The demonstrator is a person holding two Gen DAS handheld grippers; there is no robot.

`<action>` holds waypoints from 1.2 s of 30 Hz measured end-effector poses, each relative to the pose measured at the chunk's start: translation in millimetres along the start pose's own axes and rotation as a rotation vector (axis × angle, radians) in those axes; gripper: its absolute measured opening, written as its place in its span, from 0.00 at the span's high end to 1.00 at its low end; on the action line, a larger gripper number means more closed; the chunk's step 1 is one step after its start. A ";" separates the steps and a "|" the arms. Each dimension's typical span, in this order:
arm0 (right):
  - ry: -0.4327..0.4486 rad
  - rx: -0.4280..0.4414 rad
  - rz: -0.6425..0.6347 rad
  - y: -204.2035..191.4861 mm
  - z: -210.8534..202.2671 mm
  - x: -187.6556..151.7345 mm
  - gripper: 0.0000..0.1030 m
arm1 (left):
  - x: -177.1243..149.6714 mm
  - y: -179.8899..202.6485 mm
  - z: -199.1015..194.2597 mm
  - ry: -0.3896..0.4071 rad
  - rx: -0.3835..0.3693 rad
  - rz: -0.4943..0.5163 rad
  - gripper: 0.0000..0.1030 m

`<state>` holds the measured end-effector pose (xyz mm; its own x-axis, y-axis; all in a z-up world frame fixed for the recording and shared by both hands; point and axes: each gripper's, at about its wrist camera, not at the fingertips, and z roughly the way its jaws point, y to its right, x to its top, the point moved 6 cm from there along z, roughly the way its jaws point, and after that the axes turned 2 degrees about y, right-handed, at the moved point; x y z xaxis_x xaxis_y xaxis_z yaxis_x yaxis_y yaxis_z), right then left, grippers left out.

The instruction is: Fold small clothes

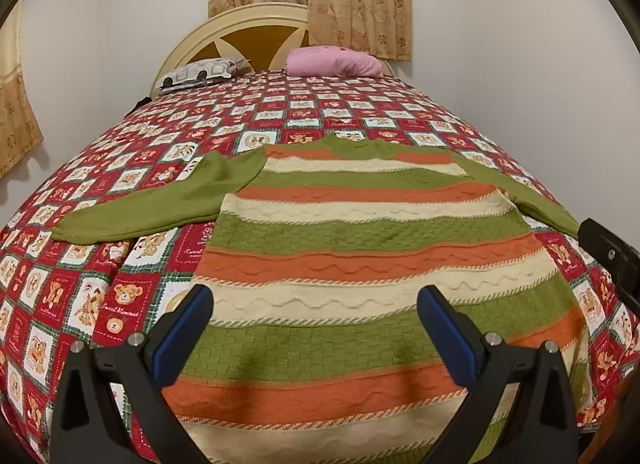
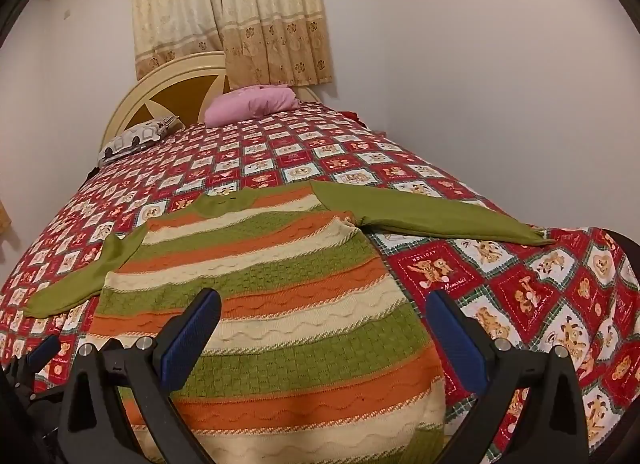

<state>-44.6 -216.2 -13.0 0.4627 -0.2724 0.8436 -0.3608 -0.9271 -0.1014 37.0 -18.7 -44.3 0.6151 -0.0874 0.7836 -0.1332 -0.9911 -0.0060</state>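
A small knitted sweater [image 1: 360,232] with green, orange and cream stripes lies flat on the bed, collar toward the headboard, both green sleeves spread sideways. My left gripper [image 1: 314,296] hovers open above its lower left part, nothing between the blue pads. In the right wrist view the same sweater [image 2: 272,296] fills the middle, its right sleeve [image 2: 440,220] stretched out to the right. My right gripper [image 2: 324,304] is open over the lower right hem area, holding nothing. Part of the right gripper [image 1: 612,252] shows at the right edge of the left wrist view, and the left gripper's blue pad [image 2: 42,352] at the lower left of the right one.
The bed carries a red patchwork quilt [image 1: 132,152] with teddy-bear squares. A pink pillow [image 1: 336,62] and a car-print pillow [image 1: 200,72] lie by the cream headboard [image 1: 240,20]. Beige curtains [image 2: 240,12] hang behind; a white wall borders the bed's right side.
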 end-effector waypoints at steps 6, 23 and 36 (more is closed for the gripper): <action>-0.002 0.000 0.002 1.7 -0.4 -0.2 0.01 | -1.6 -3.1 2.4 -0.014 -0.012 -0.022 0.00; -0.008 -0.003 -0.002 1.6 -1.0 -2.6 0.01 | -1.7 -5.8 2.4 -0.015 -0.012 -0.033 0.00; -0.019 -0.003 0.001 -1.9 -2.3 -6.0 0.01 | -3.6 -3.1 2.2 -0.019 -0.011 -0.035 0.00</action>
<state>-48.6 -212.3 -16.7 0.4773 -0.2784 0.8335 -0.3640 -0.9259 -0.1008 36.9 -15.6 -48.5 0.6345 -0.0548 0.7710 -0.1201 -0.9924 0.0283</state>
